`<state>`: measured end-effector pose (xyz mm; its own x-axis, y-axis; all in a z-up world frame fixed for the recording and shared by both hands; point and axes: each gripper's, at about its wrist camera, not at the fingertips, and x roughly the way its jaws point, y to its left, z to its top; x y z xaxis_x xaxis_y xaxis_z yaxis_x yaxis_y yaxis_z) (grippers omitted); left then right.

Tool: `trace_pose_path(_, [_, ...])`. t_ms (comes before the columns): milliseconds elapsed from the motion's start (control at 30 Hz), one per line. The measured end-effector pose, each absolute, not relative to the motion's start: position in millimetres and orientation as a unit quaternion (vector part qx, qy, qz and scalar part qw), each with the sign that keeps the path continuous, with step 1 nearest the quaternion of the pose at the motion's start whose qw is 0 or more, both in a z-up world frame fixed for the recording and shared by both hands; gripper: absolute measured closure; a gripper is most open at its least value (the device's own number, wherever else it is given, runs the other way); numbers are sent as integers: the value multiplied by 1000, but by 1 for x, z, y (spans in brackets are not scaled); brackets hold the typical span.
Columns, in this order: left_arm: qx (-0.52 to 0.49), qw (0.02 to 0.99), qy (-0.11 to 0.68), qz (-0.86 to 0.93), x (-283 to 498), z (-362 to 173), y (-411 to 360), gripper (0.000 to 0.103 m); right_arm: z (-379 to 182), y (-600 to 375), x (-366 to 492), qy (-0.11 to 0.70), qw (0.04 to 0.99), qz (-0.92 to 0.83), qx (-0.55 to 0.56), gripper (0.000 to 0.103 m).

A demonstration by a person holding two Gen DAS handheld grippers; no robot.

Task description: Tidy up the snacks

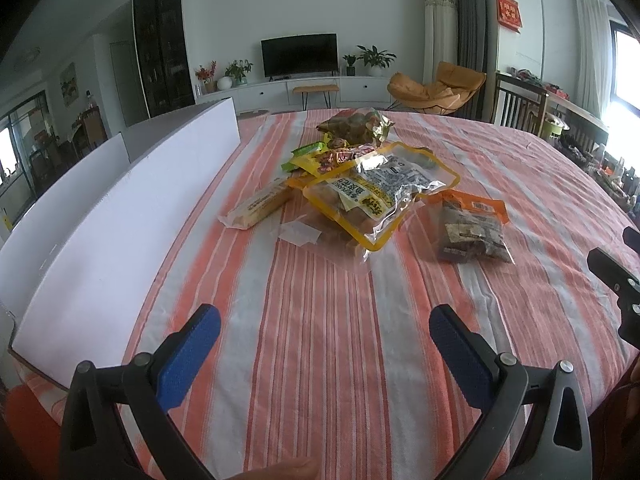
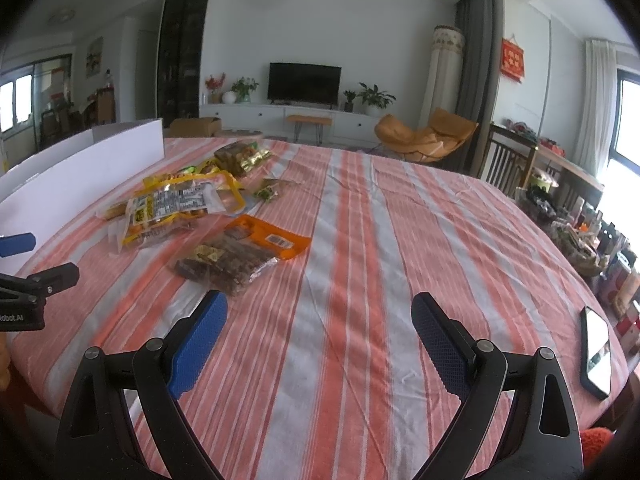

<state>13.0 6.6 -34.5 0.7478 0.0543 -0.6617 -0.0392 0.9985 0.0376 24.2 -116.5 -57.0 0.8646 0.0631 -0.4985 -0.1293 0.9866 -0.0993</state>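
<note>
Two grippers are hovering low over a surface covered by an orange, white and grey striped cloth (image 1: 320,340), both angled down toward it. Going from the left, a white board wall (image 1: 100,216) is standing along the surface's edge. Beside it a long tan wrapped snack bar (image 1: 262,204) is lying flat, then a heap of snack packets: one large clear bag with a yellow border (image 1: 376,196) carrying Chinese print too small to read, one green packet (image 1: 306,152), and one dark gold-foil bag (image 1: 354,124) at the far end. Just right of the heap, apart from it, one orange-topped clear bag of dark brown pieces (image 2: 240,260) is lying with a barcode label showing. The left gripper (image 1: 324,340) is holding its blue-padded jaws wide apart over bare cloth; its body reads "kbot.AI" in the right wrist view. The right gripper (image 2: 320,340) is likewise spread wide with nothing between its pads. One black smartphone (image 2: 596,354) is lying at the far right.
</note>
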Motion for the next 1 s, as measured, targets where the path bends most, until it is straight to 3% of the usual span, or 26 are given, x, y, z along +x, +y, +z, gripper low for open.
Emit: trace_pose_path(1000, [10,934,357,26,15,-37,7,0,-58,-114,25,256,963,52,-68,8])
